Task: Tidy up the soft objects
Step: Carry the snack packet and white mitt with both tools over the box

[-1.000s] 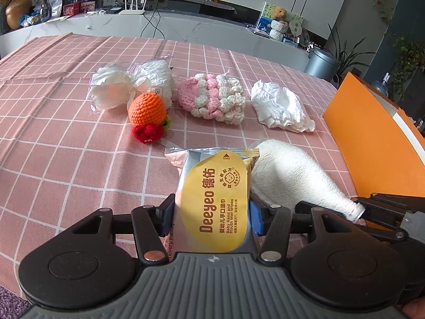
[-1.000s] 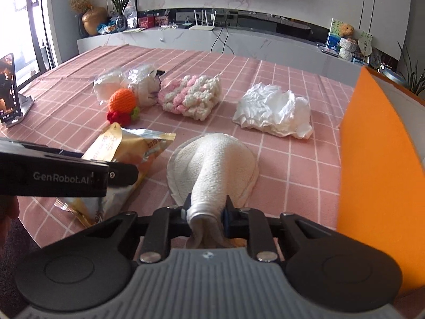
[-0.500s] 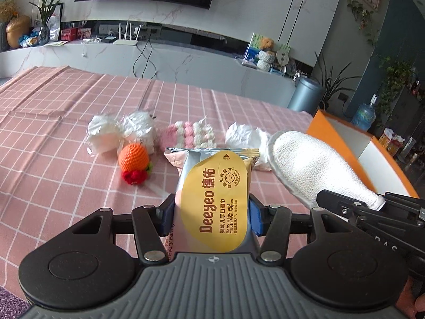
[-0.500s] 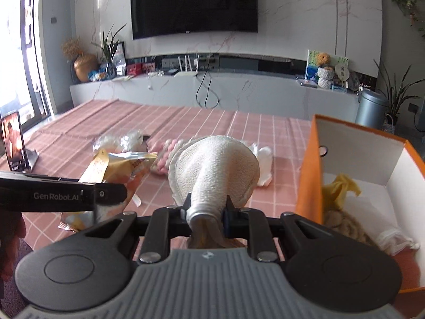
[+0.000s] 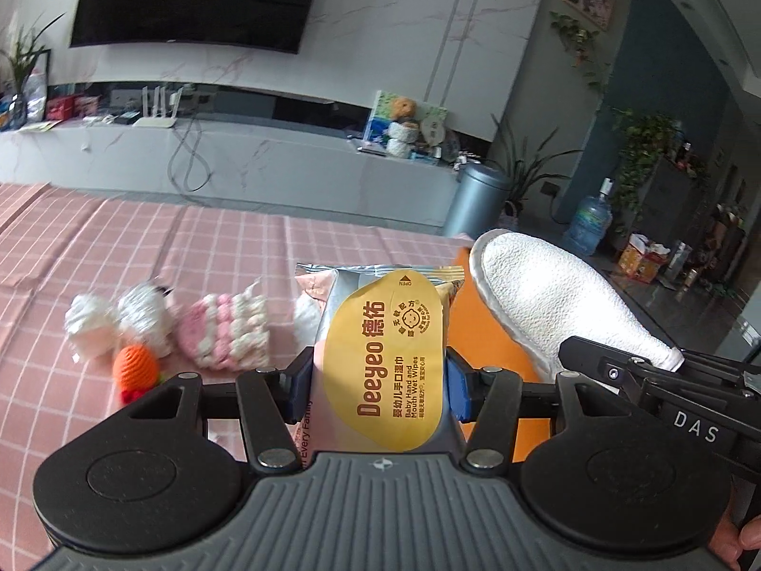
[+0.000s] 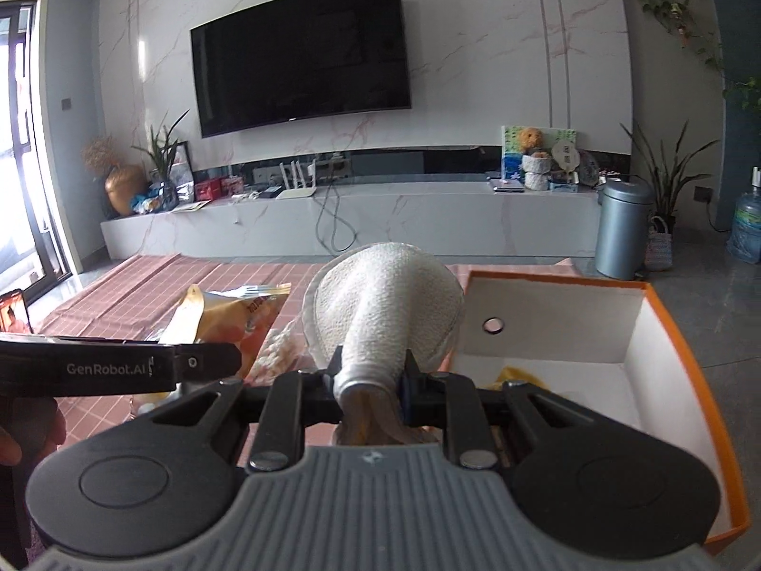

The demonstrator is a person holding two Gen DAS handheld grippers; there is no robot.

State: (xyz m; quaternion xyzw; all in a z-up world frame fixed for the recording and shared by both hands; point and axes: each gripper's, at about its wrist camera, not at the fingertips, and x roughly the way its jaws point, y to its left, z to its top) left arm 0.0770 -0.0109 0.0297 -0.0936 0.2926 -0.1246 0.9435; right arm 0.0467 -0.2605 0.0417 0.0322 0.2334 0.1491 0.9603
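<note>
Nearing orange box [image 6: 685,357] rim, grippers laden

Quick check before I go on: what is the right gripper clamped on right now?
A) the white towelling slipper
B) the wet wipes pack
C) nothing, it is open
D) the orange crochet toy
A: the right gripper is shut on the narrow end of the white towelling slipper, held up beside the orange box.
</note>
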